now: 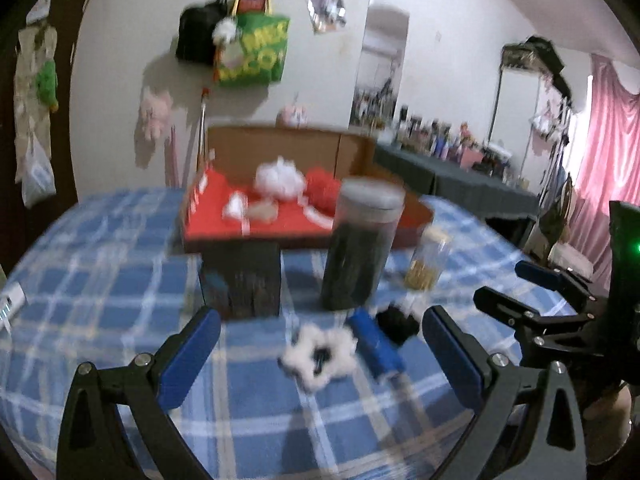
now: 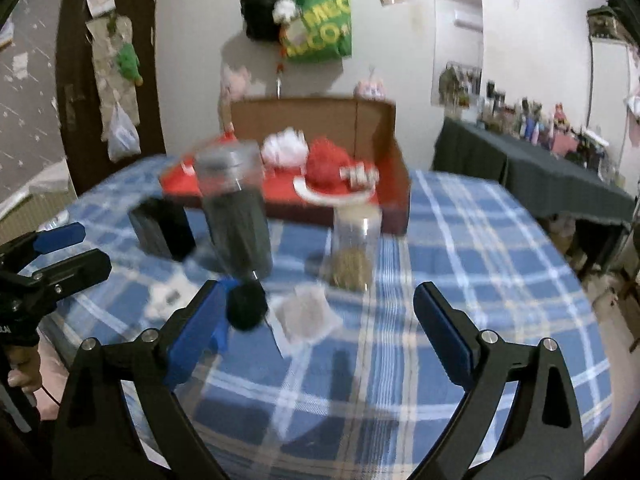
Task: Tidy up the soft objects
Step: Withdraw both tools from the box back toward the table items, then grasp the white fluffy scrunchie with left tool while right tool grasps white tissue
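Blue plaid cloth [image 1: 100, 264] carries the white fluffy scrunchie [image 1: 318, 356] between the spread, empty left gripper [image 1: 320, 350], so lower squarely before closing, while the right gripper [image 2: 320, 328], equally wide and empty, nears the black pompom [image 2: 246, 306].

pompoms [image 1: 280, 178] in box [image 1: 352, 148], jars [image 1: 362, 248] (perhaps two) before

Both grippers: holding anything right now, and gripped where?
Nothing is held. The left gripper is open above the white fluffy scrunchie on the blue plaid tablecloth; the right gripper is open and empty too.
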Demonstrator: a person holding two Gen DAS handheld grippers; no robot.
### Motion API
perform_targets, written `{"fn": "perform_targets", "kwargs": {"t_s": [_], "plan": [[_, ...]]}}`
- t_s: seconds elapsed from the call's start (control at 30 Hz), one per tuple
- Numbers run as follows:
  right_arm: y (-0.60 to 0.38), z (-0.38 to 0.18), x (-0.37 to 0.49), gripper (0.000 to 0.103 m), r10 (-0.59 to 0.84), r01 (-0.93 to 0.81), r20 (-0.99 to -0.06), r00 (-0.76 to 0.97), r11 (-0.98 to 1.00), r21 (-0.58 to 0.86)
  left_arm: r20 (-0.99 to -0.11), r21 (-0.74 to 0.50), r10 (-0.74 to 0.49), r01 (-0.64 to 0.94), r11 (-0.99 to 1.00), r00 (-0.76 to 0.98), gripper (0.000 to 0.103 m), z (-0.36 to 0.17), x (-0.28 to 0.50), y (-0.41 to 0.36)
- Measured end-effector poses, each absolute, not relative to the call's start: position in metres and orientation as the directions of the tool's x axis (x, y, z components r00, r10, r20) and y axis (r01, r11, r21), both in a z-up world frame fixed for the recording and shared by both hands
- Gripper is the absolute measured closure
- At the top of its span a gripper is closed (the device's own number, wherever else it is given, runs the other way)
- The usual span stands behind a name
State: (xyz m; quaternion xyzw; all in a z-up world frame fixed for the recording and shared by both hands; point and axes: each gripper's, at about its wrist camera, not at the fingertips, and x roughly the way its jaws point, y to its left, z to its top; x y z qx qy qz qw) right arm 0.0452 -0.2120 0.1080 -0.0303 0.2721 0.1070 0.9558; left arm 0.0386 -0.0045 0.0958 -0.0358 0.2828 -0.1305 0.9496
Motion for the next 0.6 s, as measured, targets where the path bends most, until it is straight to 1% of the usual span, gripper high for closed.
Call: {"fn": "perform_targets", "kwargs": {"t_s": [0.1, 0.2, 0.5, 0.53, 0.57, 0.6], "plan": [[-0.214, 0.086, 0.056, 0.007, 0.188, -0.220, -0.576, 0.795, 0.975, 0.015, -0.581, -0.154, -0.268, 0.220, 0.963, 0.769, 0.000, 0.076, 0.050, -0.007], [-0.217, 0.070, 0.067, 0.007, 0.201, -0.232, -0.618, 0.760, 0.972, 0.030, -0.613, -0.147, -0.259, 0.214, 0.966, 0.747, 0.000, 0.066, 0.059, -0.009], [-0.206, 0.046, 0.095, 0.008, 0.188, -0.314, -0.696, 0.693, 0.948, -0.056, -0.718, -0.099, -0.222, 0.219, 0.971, 0.660, 0.001, 0.046, 0.087, -0.019], [-0.204, 0.045, 0.098, 0.010, 0.188, -0.324, -0.703, 0.686, 0.944, -0.063, -0.725, -0.092, -0.216, 0.219, 0.971, 0.654, 0.002, 0.044, 0.089, -0.020], [-0.202, 0.044, 0.100, 0.017, 0.198, -0.343, -0.710, 0.676, 0.937, -0.065, -0.731, -0.088, -0.212, 0.218, 0.972, 0.649, 0.005, 0.042, 0.090, -0.021], [-0.201, 0.043, 0.103, 0.021, 0.202, -0.352, -0.716, 0.668, 0.934, -0.065, -0.736, -0.087, -0.210, 0.217, 0.972, 0.644, 0.007, 0.040, 0.092, -0.021]]}}
